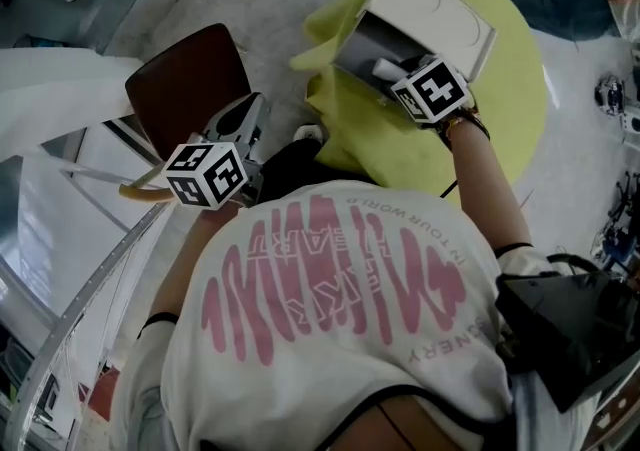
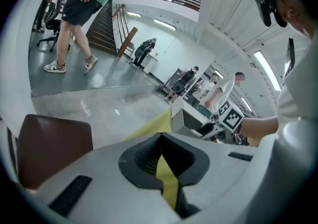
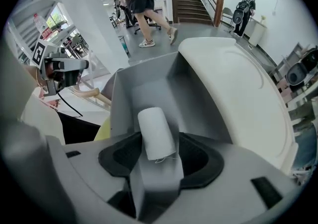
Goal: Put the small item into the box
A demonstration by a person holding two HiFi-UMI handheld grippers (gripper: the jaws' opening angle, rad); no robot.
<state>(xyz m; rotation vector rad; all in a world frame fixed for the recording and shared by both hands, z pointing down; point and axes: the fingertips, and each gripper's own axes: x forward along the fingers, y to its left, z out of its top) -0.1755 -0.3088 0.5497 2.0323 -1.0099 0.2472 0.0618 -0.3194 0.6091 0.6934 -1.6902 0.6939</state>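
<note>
1. The right gripper [image 3: 159,154] points down into the open box [image 3: 144,86], its jaws spread wide and pressing nothing.
2. The small white roll [image 3: 155,133] lies inside the box, loose between those jaws.
3. The left gripper [image 2: 161,161] is closed and empty, held aside.

A brown chair [image 1: 190,77] stands beside the yellow-draped round table [image 1: 515,104].

Matt, smooth box [image 3: 139,86], yellow cloth cover [image 1: 500,109] — soft, creased, glossy floor [image 2: 74,99]

I read: pale grey cardboard box [image 1: 440,9], lid flipped open, sat on yellow cloth [image 1: 500,109] | small white cylindrical roll [image 3: 156,133] lying inside it
</note>
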